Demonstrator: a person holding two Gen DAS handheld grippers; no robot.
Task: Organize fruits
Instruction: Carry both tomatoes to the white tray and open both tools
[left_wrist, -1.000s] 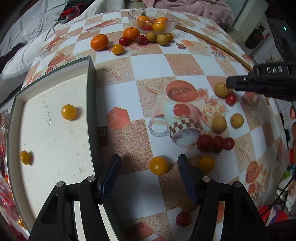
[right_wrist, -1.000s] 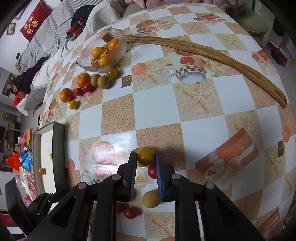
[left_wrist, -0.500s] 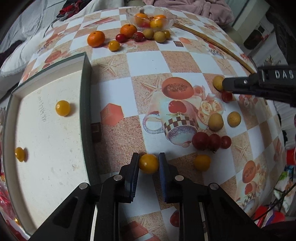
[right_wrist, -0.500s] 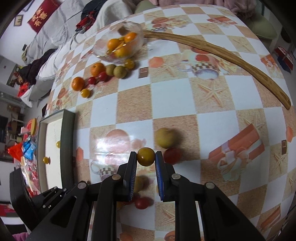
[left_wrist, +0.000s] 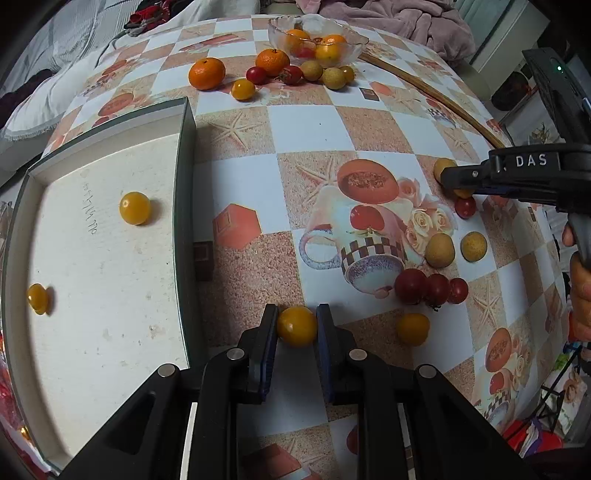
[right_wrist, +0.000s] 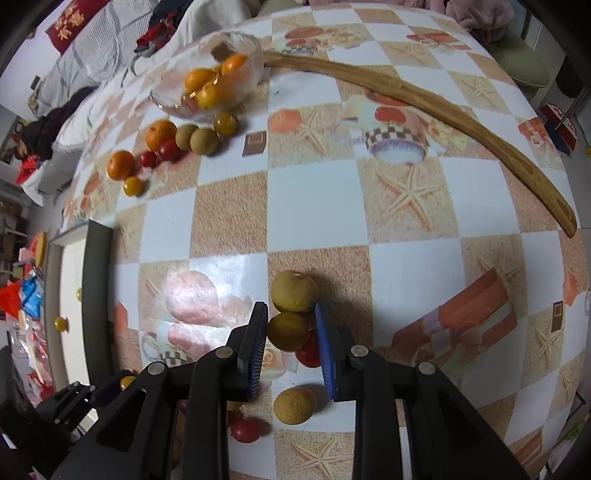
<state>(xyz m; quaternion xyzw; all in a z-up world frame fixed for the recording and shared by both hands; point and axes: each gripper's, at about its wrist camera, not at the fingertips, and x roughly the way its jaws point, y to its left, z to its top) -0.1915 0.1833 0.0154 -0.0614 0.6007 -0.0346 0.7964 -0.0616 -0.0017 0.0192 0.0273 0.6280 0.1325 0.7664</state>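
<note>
My left gripper (left_wrist: 296, 326) is shut on a yellow cherry tomato (left_wrist: 297, 325) just right of the white tray (left_wrist: 99, 280). The tray holds two yellow tomatoes (left_wrist: 135, 208). My right gripper (right_wrist: 290, 330) has opened: its jaws stand apart around a yellow tomato (right_wrist: 287, 331) that touches only the left pad. A tan longan (right_wrist: 294, 291) lies just beyond it and a red tomato (right_wrist: 309, 351) below. The right gripper also shows in the left wrist view (left_wrist: 448, 180).
A glass bowl (left_wrist: 317, 40) of oranges stands at the far end, with oranges, red tomatoes and longans beside it. Loose fruit (left_wrist: 430, 290) lies on the checked tablecloth at the right. A curved wooden stick (right_wrist: 424, 101) crosses the far right.
My left gripper closed on the yellow tomato and holds it. My right gripper lowered its yellow tomato beside the longan and opened its jaws.
</note>
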